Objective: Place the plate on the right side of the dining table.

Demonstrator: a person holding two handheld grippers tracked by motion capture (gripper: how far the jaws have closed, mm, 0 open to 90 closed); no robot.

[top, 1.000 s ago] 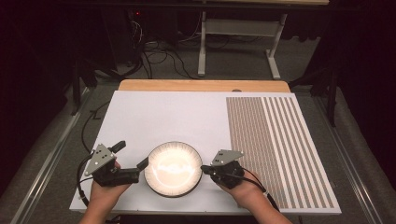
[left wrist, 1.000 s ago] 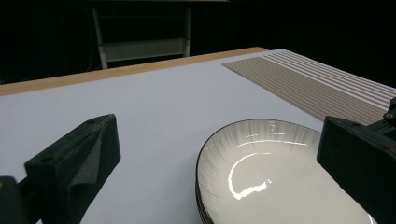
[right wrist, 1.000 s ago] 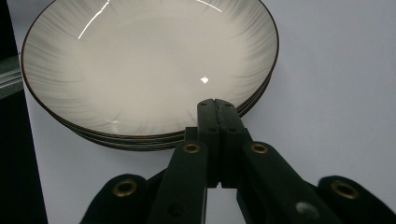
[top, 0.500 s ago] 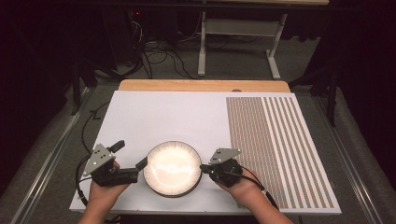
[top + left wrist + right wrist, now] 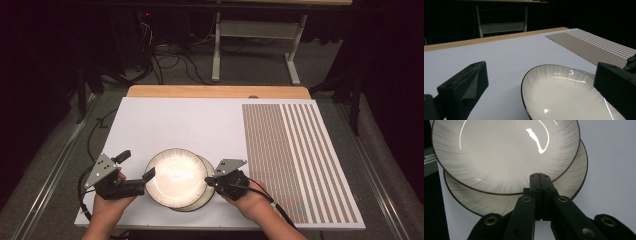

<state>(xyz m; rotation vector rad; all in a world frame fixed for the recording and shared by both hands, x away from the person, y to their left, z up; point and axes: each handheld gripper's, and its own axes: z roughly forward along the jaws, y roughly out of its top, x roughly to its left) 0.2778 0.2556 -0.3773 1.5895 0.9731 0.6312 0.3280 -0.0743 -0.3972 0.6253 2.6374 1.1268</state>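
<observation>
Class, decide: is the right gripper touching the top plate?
Touching. In the right gripper view, the right gripper, jaws together, presses against the top plate's rim.

Two stacked plates (image 5: 176, 177) — upper offset

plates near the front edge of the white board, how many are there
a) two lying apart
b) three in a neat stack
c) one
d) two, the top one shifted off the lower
d: the right gripper view shows the upper plate overlapping a lower plate, whose rim peeks out from beneath it.
</observation>
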